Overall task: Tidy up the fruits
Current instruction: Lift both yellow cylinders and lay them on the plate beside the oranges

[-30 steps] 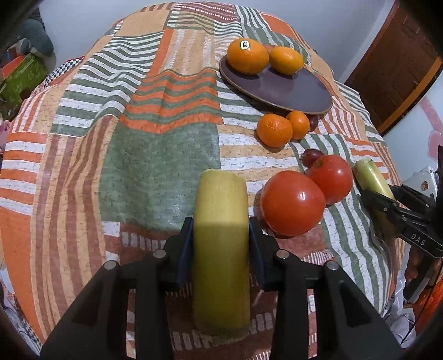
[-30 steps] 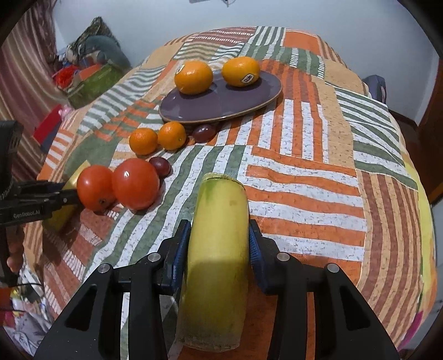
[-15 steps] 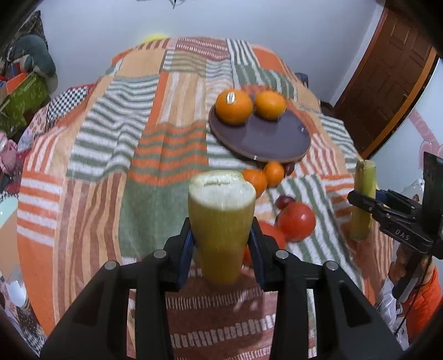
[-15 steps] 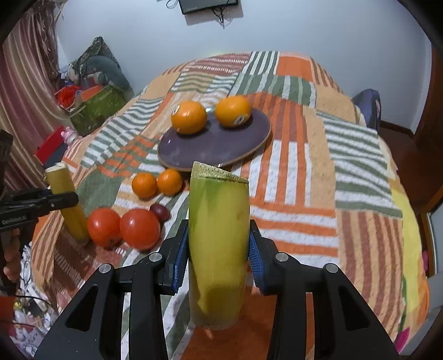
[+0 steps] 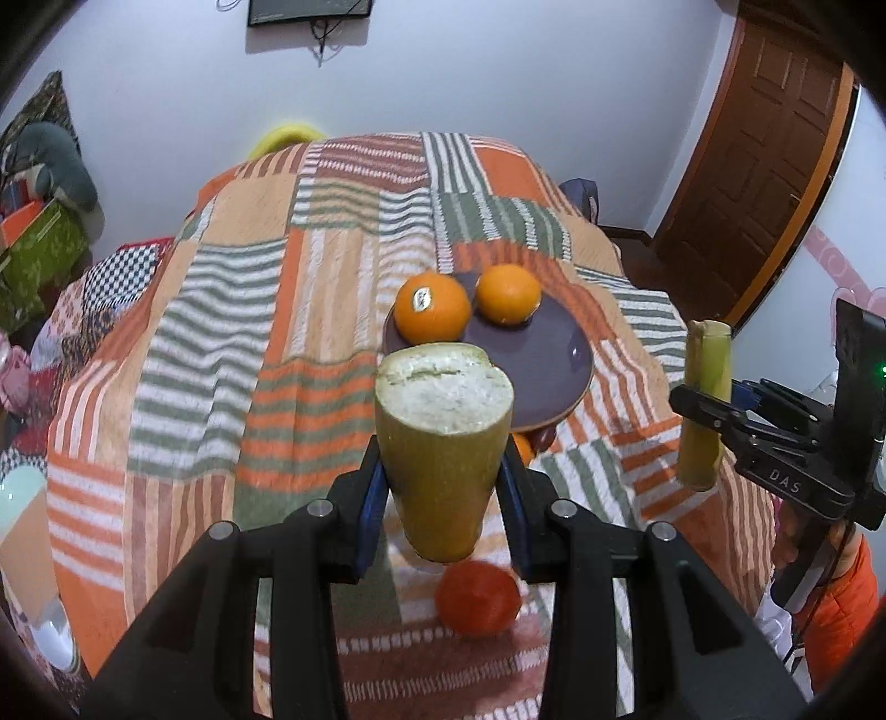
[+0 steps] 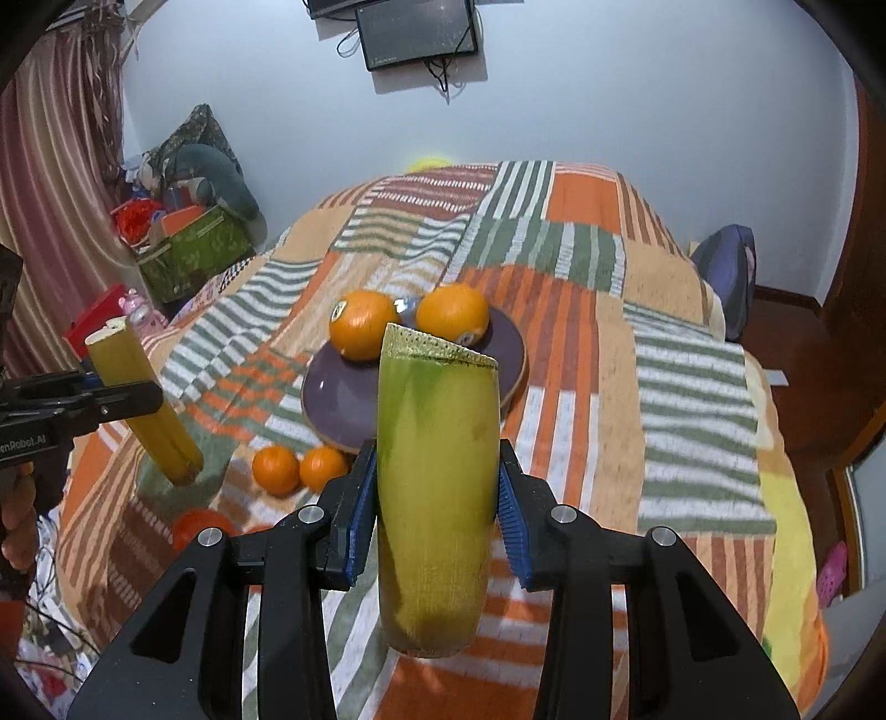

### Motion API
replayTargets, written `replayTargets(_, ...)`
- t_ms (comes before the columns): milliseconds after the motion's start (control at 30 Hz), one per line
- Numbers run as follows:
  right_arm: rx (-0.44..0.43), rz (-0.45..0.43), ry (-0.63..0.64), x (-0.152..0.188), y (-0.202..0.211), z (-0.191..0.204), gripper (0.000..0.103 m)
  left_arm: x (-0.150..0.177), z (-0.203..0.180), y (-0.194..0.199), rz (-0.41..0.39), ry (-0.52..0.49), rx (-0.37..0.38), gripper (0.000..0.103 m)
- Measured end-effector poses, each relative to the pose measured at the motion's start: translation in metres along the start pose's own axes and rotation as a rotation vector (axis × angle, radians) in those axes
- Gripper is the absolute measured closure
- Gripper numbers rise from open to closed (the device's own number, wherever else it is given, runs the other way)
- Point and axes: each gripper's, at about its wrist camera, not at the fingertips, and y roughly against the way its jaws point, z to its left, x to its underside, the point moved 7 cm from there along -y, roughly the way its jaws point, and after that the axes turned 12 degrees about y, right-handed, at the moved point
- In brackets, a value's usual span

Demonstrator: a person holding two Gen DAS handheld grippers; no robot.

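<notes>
My left gripper (image 5: 443, 493) is shut on a thick yellow-green cut stalk piece (image 5: 443, 432), held upright above the striped bedspread. My right gripper (image 6: 437, 498) is shut on a second, greener stalk piece (image 6: 437, 459). Each shows in the other's view: the right gripper (image 5: 720, 412) with its stalk (image 5: 704, 354), the left gripper (image 6: 119, 396) with its stalk (image 6: 160, 437). A purple plate (image 5: 537, 349) (image 6: 338, 404) carries two oranges (image 5: 432, 307) (image 5: 508, 293). Two tangerines (image 6: 275, 469) (image 6: 323, 468) and a red tomato (image 5: 477, 598) (image 6: 199, 526) lie in front of the plate.
The patchwork bedspread (image 6: 581, 343) drops off at its edges on all sides. A green box (image 6: 194, 249) and clutter stand at the left, a wooden door (image 5: 764, 166) at the right, a screen (image 6: 415, 33) on the far wall. A person's hand (image 6: 16, 531) holds the left gripper.
Both grippers have risen with their stalk pieces, lifting them clear of the bedspread. The fruits and plate now sit lower and farther off, and the far wall has come into view.
</notes>
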Motion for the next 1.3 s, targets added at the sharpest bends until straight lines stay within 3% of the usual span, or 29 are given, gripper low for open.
replayTargets(533,0.005,-0.009,0.06,-0.031,-0.037,-0.011,0.067,-0.03,-0.044,-0.047,0.019,-0.032,0.07,0.066)
replayTargets(933,0.036,0.016,0.125,-0.042,-0.06,-0.014,0.067,-0.033,-0.074,-0.089,0.1,-0.012,0.167,0.066)
replayTargets(1300,0.024,0.044,0.195,-0.049,-0.083,-0.003,0.067,-0.041,-0.041,-0.114,0.132,0.124,0.158,0.065)
